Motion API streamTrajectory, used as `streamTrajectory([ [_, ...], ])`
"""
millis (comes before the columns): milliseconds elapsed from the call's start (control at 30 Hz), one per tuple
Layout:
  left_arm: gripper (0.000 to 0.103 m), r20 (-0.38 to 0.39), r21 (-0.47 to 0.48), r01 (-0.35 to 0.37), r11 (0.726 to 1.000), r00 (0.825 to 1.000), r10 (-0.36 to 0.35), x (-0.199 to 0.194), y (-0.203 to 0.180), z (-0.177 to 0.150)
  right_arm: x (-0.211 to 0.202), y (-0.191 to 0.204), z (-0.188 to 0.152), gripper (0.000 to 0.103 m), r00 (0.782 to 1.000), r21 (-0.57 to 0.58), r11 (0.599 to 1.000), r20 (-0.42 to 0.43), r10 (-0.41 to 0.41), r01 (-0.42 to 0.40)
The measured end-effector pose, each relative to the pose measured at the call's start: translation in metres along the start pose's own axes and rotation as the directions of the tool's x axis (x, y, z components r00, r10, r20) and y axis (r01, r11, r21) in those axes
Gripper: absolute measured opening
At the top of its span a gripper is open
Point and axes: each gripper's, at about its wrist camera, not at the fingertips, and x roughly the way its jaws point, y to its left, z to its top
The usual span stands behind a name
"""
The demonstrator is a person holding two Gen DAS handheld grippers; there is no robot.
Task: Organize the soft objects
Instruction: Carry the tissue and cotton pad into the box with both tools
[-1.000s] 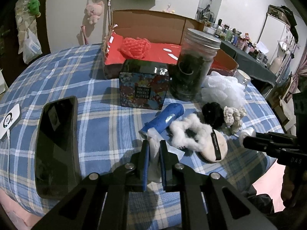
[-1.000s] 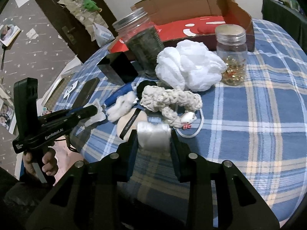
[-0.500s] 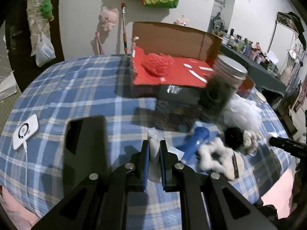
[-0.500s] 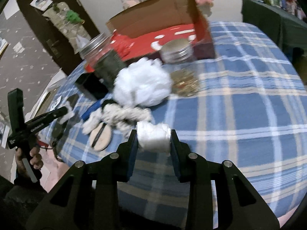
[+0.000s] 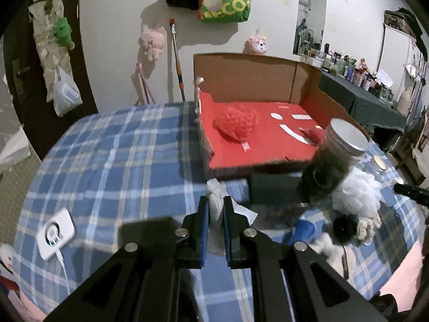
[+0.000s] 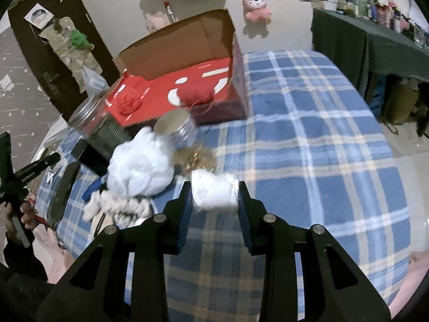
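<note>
Pinching a limp white cloth scrap (image 5: 215, 209), the left gripper (image 5: 215, 209) is clamped tight on it, tilted down above the blue plaid tablecloth (image 5: 107, 166). Right gripper (image 6: 214, 196) squeezes a fluffy white cotton wad (image 6: 214, 193) between its pads, angled down over the table. Beyond: white mesh pouf (image 6: 139, 169), knitted cream scrunchie (image 6: 118, 205), lidded glass jars. Farthest, open cardboard box (image 5: 246, 77), red-lined, holds a bumpy red knit piece (image 5: 236, 123).
</note>
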Motion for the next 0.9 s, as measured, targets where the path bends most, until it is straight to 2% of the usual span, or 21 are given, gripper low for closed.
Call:
streamTrajectory([
  [167, 0.01, 0.005, 0.009, 0.009, 1.0, 1.0, -0.009, 0.007, 0.005, 0.016, -0.004, -0.007, 0.018, 0.031, 0.999, -0.003, 1.0, 0.033, -0.029, 0.029],
  [400, 0.01, -0.011, 0.07, 0.069, 0.995, 0.998, -0.069, 0.02, -0.009, 0.044, -0.001, -0.008, 0.046, 0.031, 0.998, -0.035, 0.999, 0.05, -0.027, 0.029],
  [633, 0.01, -0.032, 0.123, 0.111, 0.986, 0.994, -0.107, 0.035, -0.023, 0.069, 0.01, 0.003, 0.083, 0.031, 0.999, -0.108, 0.994, 0.04, 0.032, -0.028],
  [900, 0.01, -0.085, 0.156, 0.124, 0.98, 0.99, -0.112, 0.06, -0.034, 0.081, 0.045, 0.018, 0.114, 0.031, 0.991, -0.161, 0.979, -0.051, 0.121, -0.128],
])
